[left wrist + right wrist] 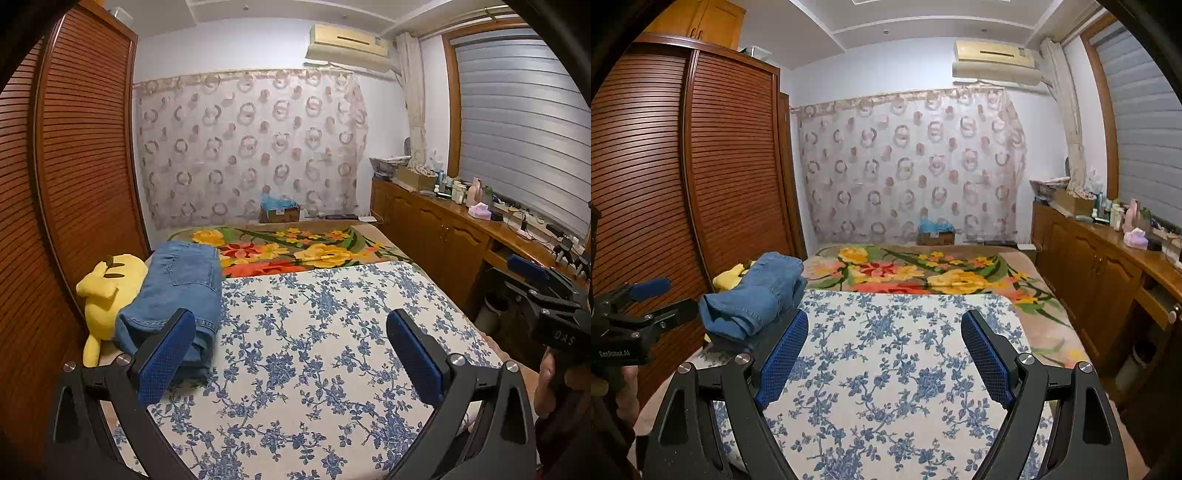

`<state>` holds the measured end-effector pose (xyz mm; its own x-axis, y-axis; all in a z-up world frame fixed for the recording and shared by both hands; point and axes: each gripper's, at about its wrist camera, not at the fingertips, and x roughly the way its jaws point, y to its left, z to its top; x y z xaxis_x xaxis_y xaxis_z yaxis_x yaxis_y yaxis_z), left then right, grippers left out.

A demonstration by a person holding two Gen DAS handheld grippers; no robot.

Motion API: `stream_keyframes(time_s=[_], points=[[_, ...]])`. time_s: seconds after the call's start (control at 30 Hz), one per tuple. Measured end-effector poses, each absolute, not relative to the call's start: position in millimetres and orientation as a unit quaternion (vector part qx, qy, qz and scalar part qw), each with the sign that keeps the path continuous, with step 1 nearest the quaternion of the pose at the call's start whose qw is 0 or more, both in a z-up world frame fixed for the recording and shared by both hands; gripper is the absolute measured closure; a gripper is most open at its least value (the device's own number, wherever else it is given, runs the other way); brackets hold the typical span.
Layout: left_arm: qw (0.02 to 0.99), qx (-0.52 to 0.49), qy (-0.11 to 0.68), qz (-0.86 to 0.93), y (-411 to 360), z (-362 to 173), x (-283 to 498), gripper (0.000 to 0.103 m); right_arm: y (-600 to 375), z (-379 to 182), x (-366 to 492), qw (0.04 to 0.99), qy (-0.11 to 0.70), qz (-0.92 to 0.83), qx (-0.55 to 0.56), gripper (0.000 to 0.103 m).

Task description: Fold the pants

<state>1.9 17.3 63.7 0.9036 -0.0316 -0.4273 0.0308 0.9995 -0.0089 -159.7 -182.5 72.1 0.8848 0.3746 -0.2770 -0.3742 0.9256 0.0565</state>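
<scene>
Blue denim pants (177,295) lie folded in a thick bundle at the left edge of the bed, partly on a yellow plush toy (107,288). They also show in the right wrist view (757,295). My left gripper (291,354) is open and empty above the blue-flowered sheet (332,350), its left finger just in front of the pants. My right gripper (884,354) is open and empty over the same sheet (886,387), to the right of the pants. Each gripper shows at the edge of the other's view.
A flowered blanket (295,251) covers the far half of the bed. A slatted wooden wardrobe (74,166) stands close on the left. A wooden cabinet (443,229) with bottles and clutter runs along the right under a window. A curtain (251,147) hangs behind.
</scene>
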Motion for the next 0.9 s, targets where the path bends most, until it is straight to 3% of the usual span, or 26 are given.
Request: stream_keyframes(time_s=[0.9], points=[[0.975, -0.006, 0.220, -0.012, 21.5, 63.0, -1.2, 0.000, -186.7, 67.1, -153.7, 0.970, 0.144, 0.196, -0.003, 0.017]])
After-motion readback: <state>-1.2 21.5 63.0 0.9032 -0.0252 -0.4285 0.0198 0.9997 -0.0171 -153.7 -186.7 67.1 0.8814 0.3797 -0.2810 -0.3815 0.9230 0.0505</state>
